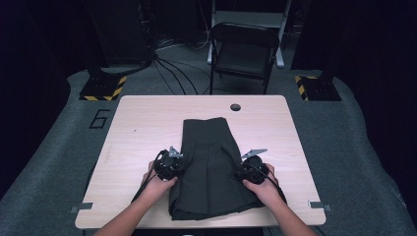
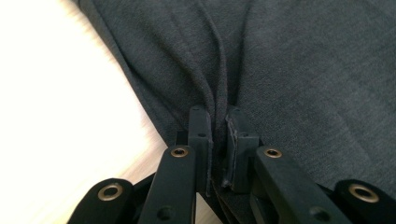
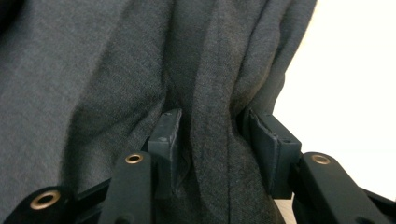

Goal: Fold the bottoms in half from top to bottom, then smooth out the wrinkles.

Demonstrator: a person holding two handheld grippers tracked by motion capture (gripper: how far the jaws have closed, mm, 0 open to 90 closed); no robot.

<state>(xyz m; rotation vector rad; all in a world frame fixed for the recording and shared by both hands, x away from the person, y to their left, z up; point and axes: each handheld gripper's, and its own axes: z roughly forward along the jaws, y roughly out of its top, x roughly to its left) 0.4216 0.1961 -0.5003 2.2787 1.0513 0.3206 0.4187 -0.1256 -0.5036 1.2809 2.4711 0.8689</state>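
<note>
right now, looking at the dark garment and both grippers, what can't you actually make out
- High view: the jaws of the left gripper and right gripper are too small and dark against the garment to read.
- Right gripper view: whether the pads truly press the fold; cloth covers their faces.
- Left gripper view: the pinched fold's lower end, hidden behind the gripper's own black jaws.
- Which kind of garment it is; it lies folded.

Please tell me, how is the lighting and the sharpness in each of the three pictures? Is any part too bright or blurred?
High view: the table is lit, the room around it is very dark, and the dark garment shows few details. Left gripper view: the table is overexposed to near white; the cloth weave is sharp, the near jaws slightly soft. Right gripper view: the table is blown out, and the garment looks soft.
</note>
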